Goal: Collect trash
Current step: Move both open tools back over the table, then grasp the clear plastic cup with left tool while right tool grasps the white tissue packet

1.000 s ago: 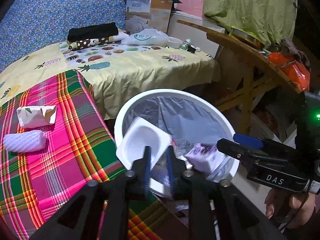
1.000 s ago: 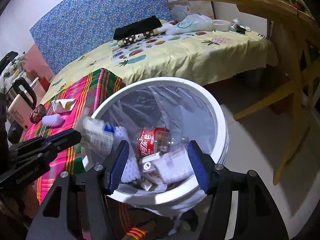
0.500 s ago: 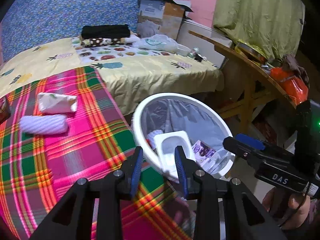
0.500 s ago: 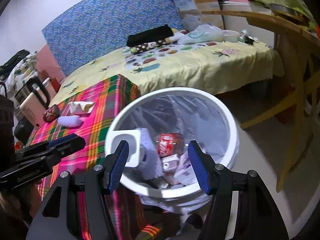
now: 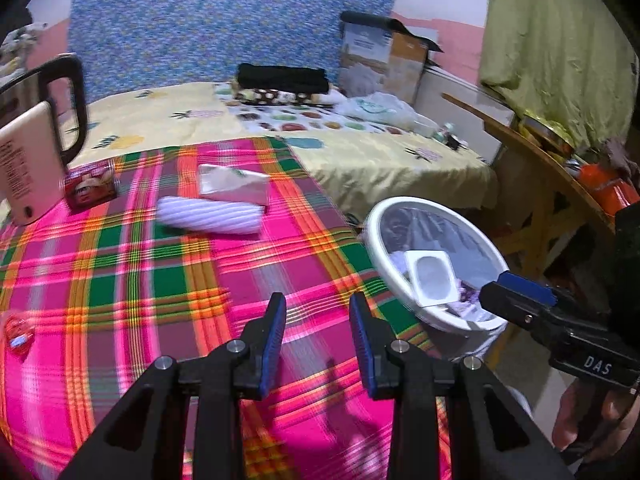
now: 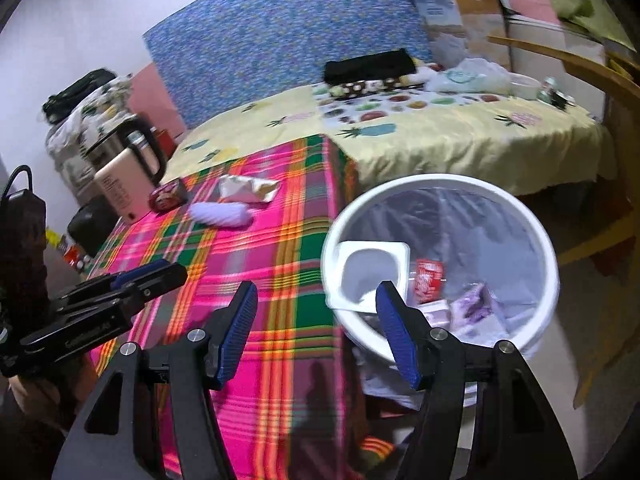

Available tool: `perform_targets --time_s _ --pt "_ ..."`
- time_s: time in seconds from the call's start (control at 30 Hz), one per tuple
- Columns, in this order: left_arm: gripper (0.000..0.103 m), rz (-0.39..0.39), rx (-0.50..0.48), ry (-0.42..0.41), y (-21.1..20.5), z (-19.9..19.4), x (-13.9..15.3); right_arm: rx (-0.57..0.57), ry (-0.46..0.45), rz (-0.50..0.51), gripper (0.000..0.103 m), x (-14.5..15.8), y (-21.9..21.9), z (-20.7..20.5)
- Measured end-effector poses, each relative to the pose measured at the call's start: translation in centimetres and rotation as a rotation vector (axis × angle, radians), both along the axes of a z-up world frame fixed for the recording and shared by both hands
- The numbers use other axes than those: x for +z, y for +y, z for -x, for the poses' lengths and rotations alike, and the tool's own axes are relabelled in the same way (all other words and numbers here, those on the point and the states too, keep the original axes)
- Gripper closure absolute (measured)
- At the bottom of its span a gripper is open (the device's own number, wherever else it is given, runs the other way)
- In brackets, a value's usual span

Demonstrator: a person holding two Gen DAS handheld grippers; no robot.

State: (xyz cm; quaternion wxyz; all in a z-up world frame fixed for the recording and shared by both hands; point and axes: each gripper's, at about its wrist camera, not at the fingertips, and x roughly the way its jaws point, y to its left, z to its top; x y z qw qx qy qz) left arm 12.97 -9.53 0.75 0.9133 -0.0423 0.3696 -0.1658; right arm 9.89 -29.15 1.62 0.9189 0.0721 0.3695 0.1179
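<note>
- Left wrist view: the left gripper (image 5: 318, 334) hangs over the plaid cloth (image 5: 132, 264) with its jaws parted and nothing between them. A second ago those jaws pinched the white tray (image 5: 432, 278) above the bin (image 5: 374, 220). The tray now lies inside the bin, so that piece counts as collected.
- Also in this view, the camera has swung away from the bin and toward the table. I judge that the next target is there: the white foam sleeve (image 5: 210, 218) and the crumpled wrapper (image 5: 234, 184) touching it at its far side, both near the middle of the cloth. A red packet (image 5: 90, 188) lies beside the kettle (image 5: 30, 152), and a small red scrap (image 5: 18, 338) sits at the left edge.
- At the right of this view, the right gripper (image 5: 520, 292) juts in over the near rim of the bin, with the person's hand (image 5: 588, 420) below it.
- Right wrist view: the right gripper (image 6: 316, 332) is spread wide and empty, straddling the table edge and the bin (image 6: 550, 264). Its view has also pulled back from the bin.
- Only this view looks down into the bin: the white tray (image 6: 372, 270) leans at the table-side wall, with a red can (image 6: 428, 280) and purple packaging (image 6: 478, 304) beside it.
- It shows the left gripper (image 6: 132, 280) from the side, but not the red scrap.
</note>
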Motion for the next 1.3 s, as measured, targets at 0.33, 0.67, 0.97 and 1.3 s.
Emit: perform_targets --time_s 0.33,0.67,0.97,1.3 --pt "0.069 -0.034 0.132 0.007 5.3 1.2 -0.6 0.098 0.003 0.034 0.04 0.2 3.4 -0.4" --pt "0.052 -0.044 0.313 0.015 12.2 1.8 -1.1 0.177 -0.04 0.021 0.04 1.2 7.0 -1.8" --pt "0.043 -0.07 0.477 0.011 17.1 2.2 -1.5 0.252 -0.034 0.05 0.04 0.6 9.9 -3.6" --pt "0.038 -0.08 0.617 0.041 21.0 1.7 -2.9 0.296 -0.035 0.098 0.04 0.0 11.2 -7.0"
